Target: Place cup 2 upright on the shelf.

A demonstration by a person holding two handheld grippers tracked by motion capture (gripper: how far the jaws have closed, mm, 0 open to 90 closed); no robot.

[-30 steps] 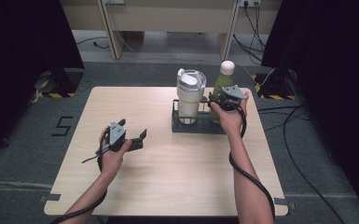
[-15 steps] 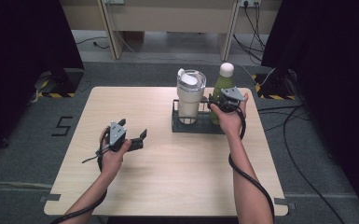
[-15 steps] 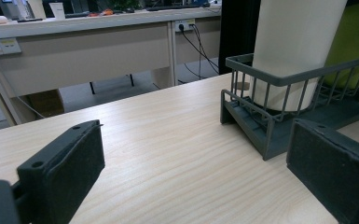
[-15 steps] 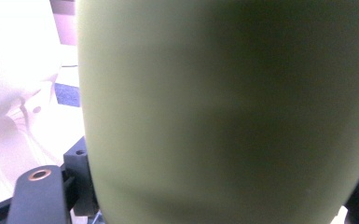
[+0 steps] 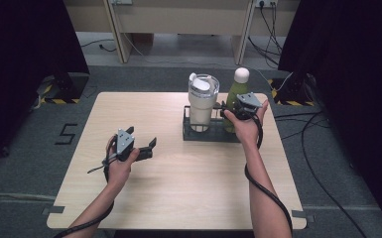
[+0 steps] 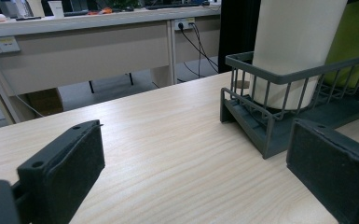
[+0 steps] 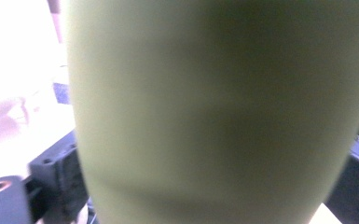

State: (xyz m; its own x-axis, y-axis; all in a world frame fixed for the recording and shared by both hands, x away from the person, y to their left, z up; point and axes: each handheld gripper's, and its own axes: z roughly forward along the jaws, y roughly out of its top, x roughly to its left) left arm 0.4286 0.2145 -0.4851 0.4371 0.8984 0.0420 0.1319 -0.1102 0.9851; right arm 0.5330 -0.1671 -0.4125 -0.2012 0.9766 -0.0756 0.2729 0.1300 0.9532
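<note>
High view: green bottle (image 5: 235, 97) and white tumbler (image 5: 201, 103) stand in a rack (image 5: 209, 134), far right of tabletop (image 5: 178, 188); right tongs (image 5: 226, 113) at bottle; left tongs (image 5: 145, 148) over tabletop.
Left gripper view: jaws wide, empty.
Right gripper view: jaws flank the bottle (image 7: 214, 107); cannot tell if clamped.

Left forearm enters from the bottom left, hand wrapped around the left gripper (image 5: 140, 146), held low over the counter (image 5: 188, 183) with its jaws spread wide and nothing between them, pointing toward the right side. Right forearm reaches forward along the right side, wrist raised, with the right gripper (image 5: 232, 110) held up at the green bottle (image 5: 236, 96); its jaws sit on either side of the bottle body, pressed close against it. A cable trails from each gripper back along its forearm.
</note>
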